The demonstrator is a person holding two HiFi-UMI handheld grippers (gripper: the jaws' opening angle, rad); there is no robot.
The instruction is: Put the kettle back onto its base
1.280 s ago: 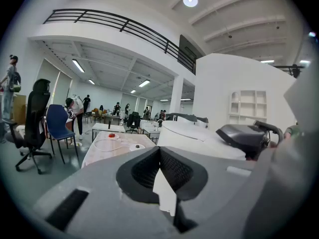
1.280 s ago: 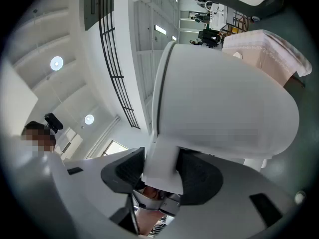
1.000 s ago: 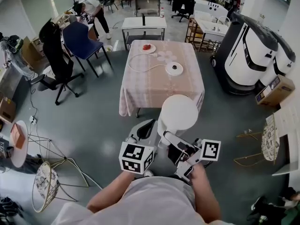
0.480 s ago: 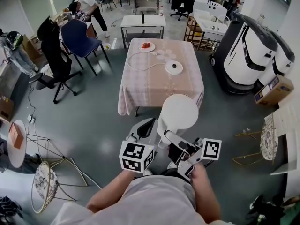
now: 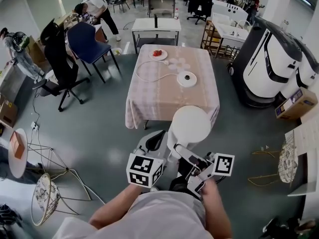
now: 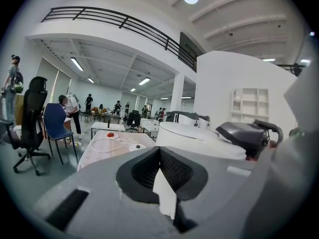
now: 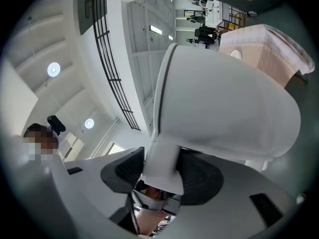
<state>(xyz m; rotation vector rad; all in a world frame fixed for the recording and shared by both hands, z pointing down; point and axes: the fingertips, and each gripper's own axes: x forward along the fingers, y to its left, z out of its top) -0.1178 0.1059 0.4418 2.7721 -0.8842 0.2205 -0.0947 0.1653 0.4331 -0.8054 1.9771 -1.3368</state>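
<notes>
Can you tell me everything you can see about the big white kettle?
The kettle is plain white and smooth, like plastic, with a round body and a flat round lid. Its white handle is pinched between the dark pads of the right tongs. It hangs in the air above the grey floor, about upright, just short of the cloth-covered table. It is not on its round base, which lies on that table with a white cord.

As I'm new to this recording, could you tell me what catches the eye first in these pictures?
The big white kettle stands out, held in the air over the grey floor, its handle clamped between the fingers of the right gripper. Beyond it, a table with a pale cloth carries the round white base.
</notes>
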